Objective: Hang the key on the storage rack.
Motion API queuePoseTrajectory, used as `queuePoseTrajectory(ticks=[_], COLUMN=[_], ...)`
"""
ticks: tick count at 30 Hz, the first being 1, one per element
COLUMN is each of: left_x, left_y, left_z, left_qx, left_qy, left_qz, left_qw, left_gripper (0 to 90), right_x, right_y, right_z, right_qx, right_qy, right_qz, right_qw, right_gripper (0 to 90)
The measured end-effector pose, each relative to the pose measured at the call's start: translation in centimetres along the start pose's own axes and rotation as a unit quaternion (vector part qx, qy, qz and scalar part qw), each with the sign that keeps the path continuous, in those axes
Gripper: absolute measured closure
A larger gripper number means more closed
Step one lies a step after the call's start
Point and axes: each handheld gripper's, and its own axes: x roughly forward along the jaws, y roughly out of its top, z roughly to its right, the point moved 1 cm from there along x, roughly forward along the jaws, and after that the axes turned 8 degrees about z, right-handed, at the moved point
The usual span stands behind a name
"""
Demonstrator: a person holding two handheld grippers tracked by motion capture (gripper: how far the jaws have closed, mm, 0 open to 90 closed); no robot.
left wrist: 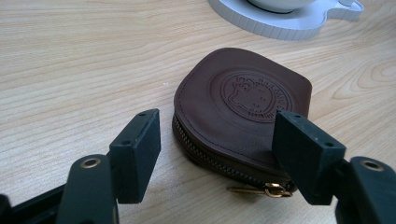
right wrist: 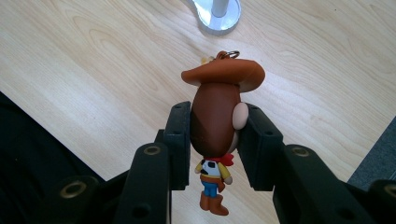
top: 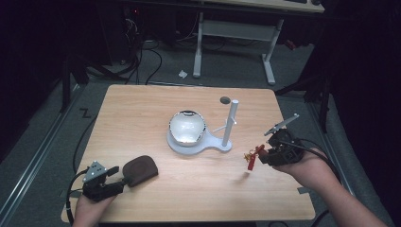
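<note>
We see the pouch left of the stand, the figure to its right.

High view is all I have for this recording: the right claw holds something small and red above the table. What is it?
Observer: A cowboy figurine keychain with a brown hat, seen from behind; the right claw is shut on its head, its legs dangling.
Operator: Does it have anything to hang it by?
Observer: Yes, a small metal ring shows at the top of the hat.
Operator: And the brown pouch by the left claw, is it gripped?
Observer: No. The jaws stand open, the pouch lying on the table ahead of them, one jaw overlapping its corner.
Operator: Is it zipped?
Observer: A zipper runs along its near edge, with a gold pull at the end.
</note>
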Motion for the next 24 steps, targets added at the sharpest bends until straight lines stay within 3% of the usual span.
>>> queuePoseTrajectory(ticks=[8, 18, 24], left_x=[0.0, -0.1, -0.1], left_y=[0.0, 0.0, 0.0], left_z=[0.0, -0.1, -0.2], left_qx=[-0.001, -0.003, -0.004], left_qy=[0.0, 0.0, 0.001], left_qz=[0.0, 0.0, 0.002], left_qw=[1.0, 1.0, 1.0], left_gripper=[33.0, 32.9, 33.0], right_x=[-0.2, -0.8, -1.7], right_y=[0.9, 2.6, 3.9], right_z=[-0.1, -0.1, 0.0], right_qx=[-0.005, -0.009, -0.003], right_qy=[0.003, 0.017, 0.013], right_qz=[-0.007, -0.035, -0.032], right_qw=[1.0, 0.9992, 0.9994], right_gripper=[67.0, 67.1, 67.0])
